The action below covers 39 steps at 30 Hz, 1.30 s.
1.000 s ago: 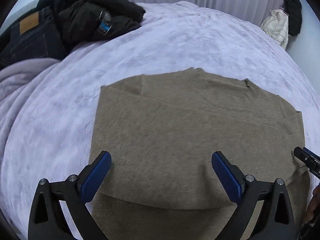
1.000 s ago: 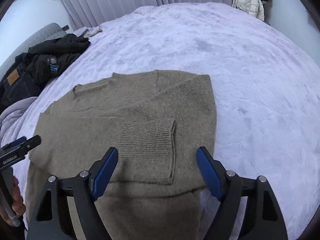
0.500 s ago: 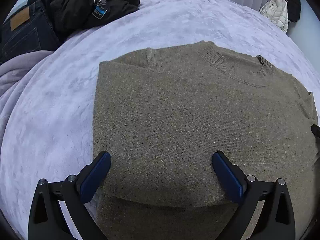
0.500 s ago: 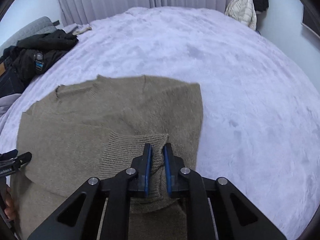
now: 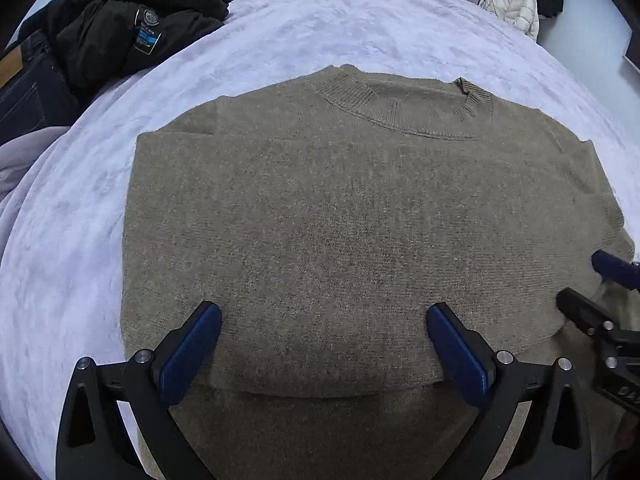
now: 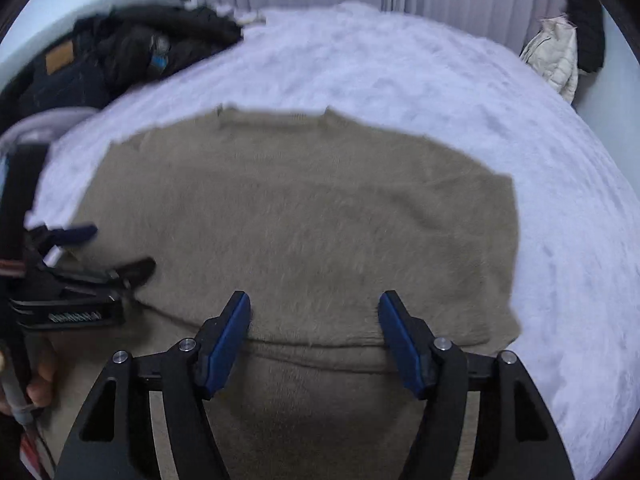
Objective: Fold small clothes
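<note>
Hovering over the near part of the sweater (image 5: 340, 220), the left tongs (image 5: 324, 344) stand wide apart with nothing pinched between the blue pads. The right tongs (image 6: 314, 336) are spreading, their pads above the knit without pressing on it; that view is blurred. The olive-brown sweater lies flat on the lilac bed (image 5: 360, 32), collar at the far side, sides folded in. A black jacket (image 5: 132, 28) is heaped at the bed's far left corner.
</note>
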{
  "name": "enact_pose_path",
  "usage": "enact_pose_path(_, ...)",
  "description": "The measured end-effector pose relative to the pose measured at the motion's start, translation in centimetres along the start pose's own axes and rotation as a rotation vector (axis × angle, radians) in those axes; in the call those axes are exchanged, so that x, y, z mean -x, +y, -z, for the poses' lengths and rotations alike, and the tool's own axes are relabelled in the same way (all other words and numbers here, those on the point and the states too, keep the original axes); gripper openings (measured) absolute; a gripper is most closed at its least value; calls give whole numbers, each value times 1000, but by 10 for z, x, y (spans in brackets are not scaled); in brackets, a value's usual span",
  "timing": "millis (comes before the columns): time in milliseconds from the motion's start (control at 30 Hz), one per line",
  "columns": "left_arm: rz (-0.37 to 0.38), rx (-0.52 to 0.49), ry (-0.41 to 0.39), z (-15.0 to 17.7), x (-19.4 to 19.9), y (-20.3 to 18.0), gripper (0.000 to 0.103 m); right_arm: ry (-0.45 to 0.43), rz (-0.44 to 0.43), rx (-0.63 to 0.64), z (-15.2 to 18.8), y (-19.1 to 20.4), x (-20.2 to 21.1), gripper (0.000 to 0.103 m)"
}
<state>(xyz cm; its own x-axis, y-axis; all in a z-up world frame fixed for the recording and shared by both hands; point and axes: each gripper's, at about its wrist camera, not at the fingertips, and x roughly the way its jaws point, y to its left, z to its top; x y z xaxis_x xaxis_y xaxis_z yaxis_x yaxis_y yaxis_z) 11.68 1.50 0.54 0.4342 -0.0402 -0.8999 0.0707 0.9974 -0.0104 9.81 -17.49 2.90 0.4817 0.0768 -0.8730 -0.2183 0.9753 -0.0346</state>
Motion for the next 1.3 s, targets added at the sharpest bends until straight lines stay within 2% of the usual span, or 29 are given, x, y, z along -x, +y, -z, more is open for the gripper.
enact_pose_path(33, -3, 30, 3, 2, 12, 4, 103, 6, 33, 4, 3, 3, -5, 71)
enact_pose_path(133, 80, 34, -95, 22, 51, 8, 103, -63, 37, -24, 13, 7, 27, 71)
enact_pose_path(233, 119, -36, -28, 48, 48, -1, 103, -122, 9, -27, 37, 14, 55, 79)
enact_pose_path(300, 45, -88, 61, 69, 22, -11, 103, -84, 8, -15, 51, 22, 49, 80)
enact_pose_path(367, 60, -86, 9, 83, 23, -6, 103, 17, 48, 4, 64, 26, 27, 80)
enact_pose_path(400, 63, -79, 5, 88, 28, -3, 103, 39, 57, 6, 71, 25, 20, 80)
enact_pose_path(467, 69, -57, 8, 102, 38, 7, 103, -7, 33, -19, 88, 18, 32, 80)
enact_pose_path(567, 63, -69, -26, 137, 56, 19, 103, -18, 5, -64, 125, 4, 55, 80)
enact_pose_path(700, 40, -120, -86, 182, 78, 22, 103, -53, 38, -14, 177, 1, 77, 80)
enact_pose_path(733, 12, -122, -94, 192, 82, 23, 103, -57, 43, -12, 189, 1, 82, 80)
enact_pose_path(767, 19, -107, -86, 199, 84, 28, 103, -60, 46, -11, 197, 1, 86, 80)
enact_pose_path(833, 60, -43, -79, 209, 92, 42, 103, -63, 54, -2, 207, 0, 92, 80)
enact_pose_path(900, 74, -20, -56, 210, 95, 52, 103, -64, 68, 20, 216, 4, 98, 80)
enact_pose_path(1033, 28, -56, -56, 234, 109, 56, 103, -74, 84, 43, 232, 2, 110, 80)
enact_pose_path(1133, 19, -15, -33, 245, 125, 64, 103, -64, 92, 61, 246, 0, 115, 82)
enact_pose_path(1233, 68, -1, -59, 253, 149, 61, 103, -39, 104, 38, 254, -2, 130, 83)
enact_pose_path(1300, 132, -26, -81, 241, 149, 46, 103, -65, 85, 32, 250, 6, 141, 83)
